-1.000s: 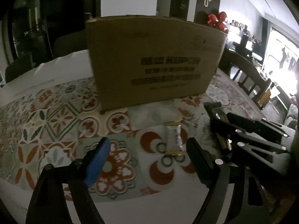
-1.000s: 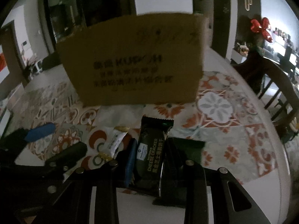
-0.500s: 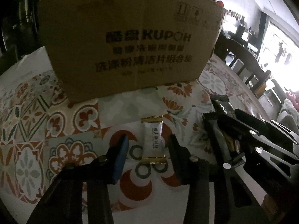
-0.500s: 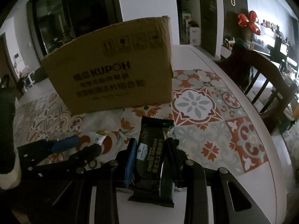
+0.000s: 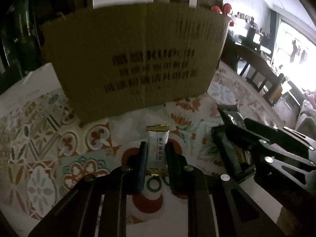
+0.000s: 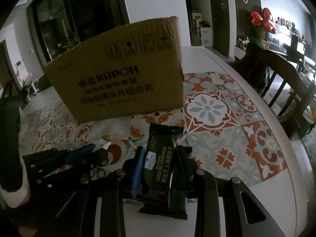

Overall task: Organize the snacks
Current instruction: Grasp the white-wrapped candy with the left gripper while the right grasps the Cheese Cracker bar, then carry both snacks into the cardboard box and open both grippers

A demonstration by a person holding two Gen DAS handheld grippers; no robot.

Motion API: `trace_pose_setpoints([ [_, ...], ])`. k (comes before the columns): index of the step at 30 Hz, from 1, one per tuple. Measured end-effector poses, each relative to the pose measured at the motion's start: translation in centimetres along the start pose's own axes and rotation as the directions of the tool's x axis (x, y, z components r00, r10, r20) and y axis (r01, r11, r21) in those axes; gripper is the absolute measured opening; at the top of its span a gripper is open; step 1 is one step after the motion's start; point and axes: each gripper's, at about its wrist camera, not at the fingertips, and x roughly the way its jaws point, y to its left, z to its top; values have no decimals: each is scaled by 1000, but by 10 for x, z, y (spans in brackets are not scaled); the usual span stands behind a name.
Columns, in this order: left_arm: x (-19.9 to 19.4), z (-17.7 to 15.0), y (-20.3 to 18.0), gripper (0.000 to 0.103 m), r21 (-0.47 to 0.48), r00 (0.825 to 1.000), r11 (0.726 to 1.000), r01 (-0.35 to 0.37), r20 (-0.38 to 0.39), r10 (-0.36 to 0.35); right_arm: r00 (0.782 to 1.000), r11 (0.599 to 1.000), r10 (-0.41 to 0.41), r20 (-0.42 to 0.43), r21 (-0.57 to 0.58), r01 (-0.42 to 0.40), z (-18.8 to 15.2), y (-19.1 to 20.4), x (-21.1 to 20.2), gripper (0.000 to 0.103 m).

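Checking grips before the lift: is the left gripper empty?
No, the left gripper is shut on the small white candy packet, a finger on each side.

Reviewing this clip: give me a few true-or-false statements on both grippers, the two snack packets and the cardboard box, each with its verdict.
1. The left gripper is shut on the small white packet. True; its fingers have just been closing on it.
2. The right gripper holds a dark cheese cracker packet. True.
3. The white packet already lies inside the cardboard box. False: it is in front of the box, over the patterned tablecloth.
4. The cardboard box lies flat on its side. False: it stands upright, printed face toward the cameras.
5. The right gripper is empty and wide open. False: its fingers clamp the cracker packet.
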Motion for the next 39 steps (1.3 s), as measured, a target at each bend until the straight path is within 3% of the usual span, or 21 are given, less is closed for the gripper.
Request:
trace_pose_setpoints([
  [10,-59,18,7,20,-24,991,1000,4,135,-1,995,1000,30,98,-8,-29,20,10,-37,33],
  [22,-116,56,14,20,-17,950,1000,5,313,1,968,998,67,242,-30,-62,60,20,-76,33],
  [30,-122,84,25,20,-21,926,1000,-16,376,22,946,995,90,313,-68,-73,93,28,-82,33],
  [39,-110,116,40,20,-42,927,999,-10,373,25,939,991,111,325,-106,-80,134,32,-66,33],
])
